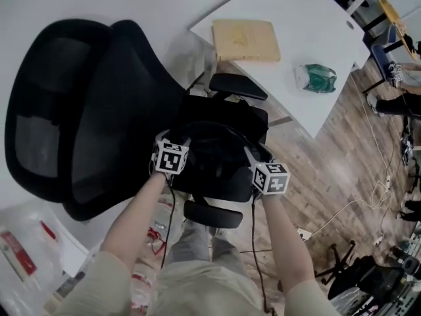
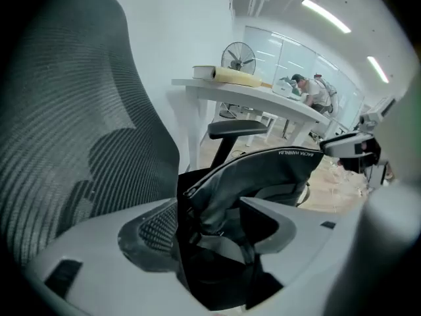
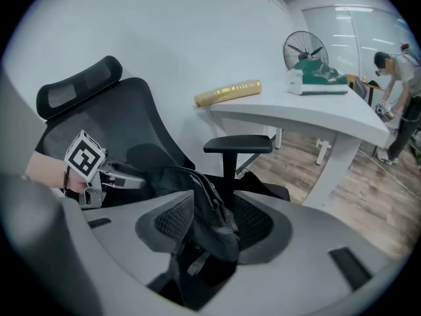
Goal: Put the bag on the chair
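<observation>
Left gripper (image 2: 217, 232): gapes at full width, pinches nothing, straddles a loose upright fold of the black bag (image 2: 263, 170), pads not pressing it. Right gripper (image 3: 209, 226): likewise stands wide, clamps nothing, brackets a strap and a crumpled fold of the same bag. Both: hover low over the seat, marker cubes up, one at each end of the bag.

Bag: rests on the seat of the black mesh chair (image 1: 85, 110), fills it from the far armrest (image 1: 238, 85) to the near armrest (image 1: 212, 214).

Beside the chair, white table (image 1: 296, 18): carries a flat tan package (image 1: 245, 39) at the corner nearest the chair and a green-and-white pack (image 1: 316, 78) close to the edge above the wooden floor (image 1: 342, 176).

Beyond the table in the right gripper view: a fan (image 3: 304, 48) and a person (image 3: 398, 78) bent over.
</observation>
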